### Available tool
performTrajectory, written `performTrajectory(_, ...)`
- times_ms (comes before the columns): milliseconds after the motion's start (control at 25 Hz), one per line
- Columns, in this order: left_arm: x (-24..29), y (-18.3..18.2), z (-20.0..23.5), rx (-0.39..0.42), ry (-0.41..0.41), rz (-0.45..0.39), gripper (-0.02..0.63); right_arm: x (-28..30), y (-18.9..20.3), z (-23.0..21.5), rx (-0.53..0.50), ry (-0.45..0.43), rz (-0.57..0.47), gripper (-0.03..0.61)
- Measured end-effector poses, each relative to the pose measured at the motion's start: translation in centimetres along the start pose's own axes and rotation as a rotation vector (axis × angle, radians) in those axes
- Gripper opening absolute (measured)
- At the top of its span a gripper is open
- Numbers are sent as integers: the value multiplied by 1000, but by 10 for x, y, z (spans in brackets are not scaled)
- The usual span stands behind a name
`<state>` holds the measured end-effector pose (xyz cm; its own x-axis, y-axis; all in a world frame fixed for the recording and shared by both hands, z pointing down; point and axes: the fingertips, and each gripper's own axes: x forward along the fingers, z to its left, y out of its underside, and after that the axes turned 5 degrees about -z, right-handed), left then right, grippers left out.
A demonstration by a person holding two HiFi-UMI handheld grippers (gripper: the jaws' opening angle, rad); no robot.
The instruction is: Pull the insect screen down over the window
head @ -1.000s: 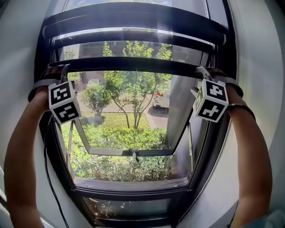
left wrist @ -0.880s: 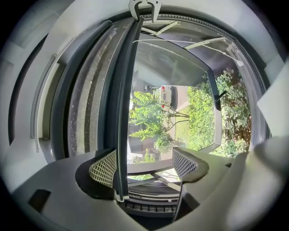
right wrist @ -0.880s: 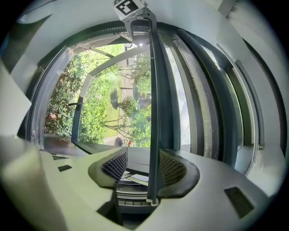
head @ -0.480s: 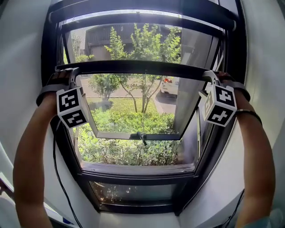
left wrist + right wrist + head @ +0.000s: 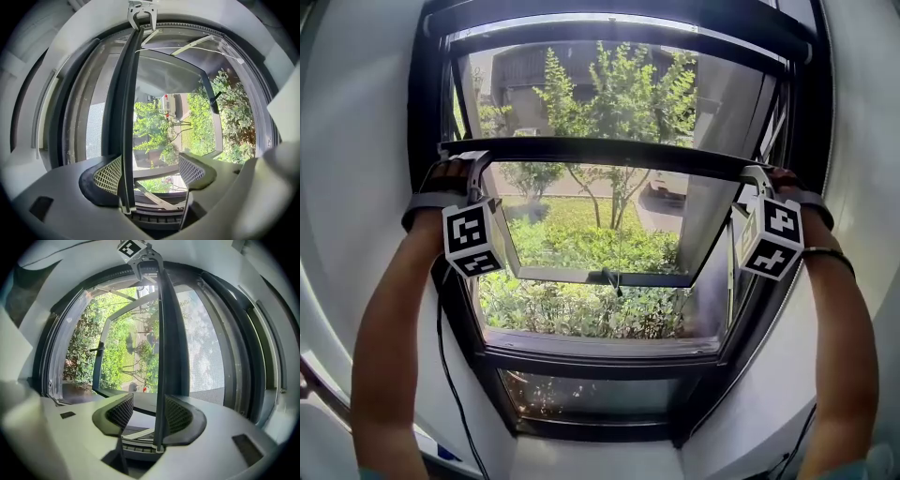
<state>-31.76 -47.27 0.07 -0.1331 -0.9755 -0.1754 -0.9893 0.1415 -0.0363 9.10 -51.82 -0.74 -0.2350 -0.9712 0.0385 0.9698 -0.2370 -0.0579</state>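
The insect screen's dark bottom bar (image 5: 609,150) crosses the window about a third of the way down, with grey mesh (image 5: 609,94) stretched above it. My left gripper (image 5: 461,167) hooks over the bar's left end and my right gripper (image 5: 759,180) over its right end. In the left gripper view the bar (image 5: 127,140) passes between the wide jaws of the left gripper (image 5: 150,171) and rests against one pad only. In the right gripper view the bar (image 5: 161,371) likewise lies against one pad of the right gripper (image 5: 150,412), with the other pad well apart.
Behind the screen an open casement sash (image 5: 600,277) tilts outward over a garden. The dark window frame (image 5: 600,352) closes the opening below. White walls (image 5: 356,141) flank the window, and a black cable (image 5: 450,375) hangs down at the left.
Both grippers and the bar have come down relative to the window's top frame, and more mesh shows above the bar. The head view has tilted so that the lower frame sits higher.
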Motion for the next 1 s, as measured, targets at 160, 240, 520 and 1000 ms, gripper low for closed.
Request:
performTrajectory(160, -5, -1, 2, -15, 2, -20, 393, 0, 1, 1, -4, 0, 3, 210)
performTrajectory(240, -3, 4, 2, -4, 5, -9, 393, 0, 1, 0, -4, 1, 5, 210)
performTrajectory(520, 2, 10, 1, 32, 13, 15, 391, 2, 1, 1, -6, -5, 15, 209)
performTrajectory(1000, -13, 3, -34, 13, 129, 49, 360, 2, 1, 30, -42, -69, 20, 198)
